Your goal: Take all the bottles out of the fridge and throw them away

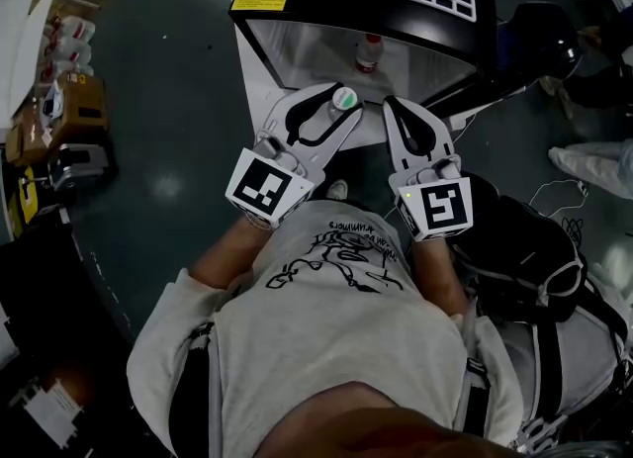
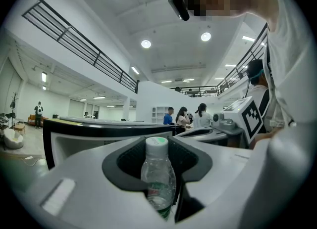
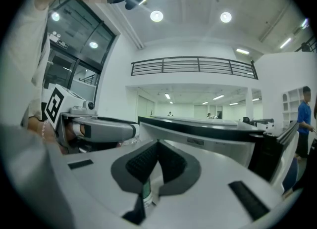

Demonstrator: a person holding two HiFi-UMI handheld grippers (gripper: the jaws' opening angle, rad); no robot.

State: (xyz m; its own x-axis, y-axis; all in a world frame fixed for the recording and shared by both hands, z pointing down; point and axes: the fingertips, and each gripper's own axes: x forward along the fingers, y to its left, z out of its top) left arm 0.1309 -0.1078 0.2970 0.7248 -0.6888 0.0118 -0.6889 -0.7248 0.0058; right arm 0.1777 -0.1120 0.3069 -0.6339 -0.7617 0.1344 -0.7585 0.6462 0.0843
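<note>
Shirt is filling six o'clock; ahead, the left gripper is clamping a bottle while the right gripper is sitting closed. At twelve a second bottle is standing in the fridge; a bag is lying at three.

My left claw grips a clear plastic bottle, which stands upright with its white-green cap on top. Behind it I see the fridge with its black rim. My right claw is just to the right, and people stand far back.
</note>
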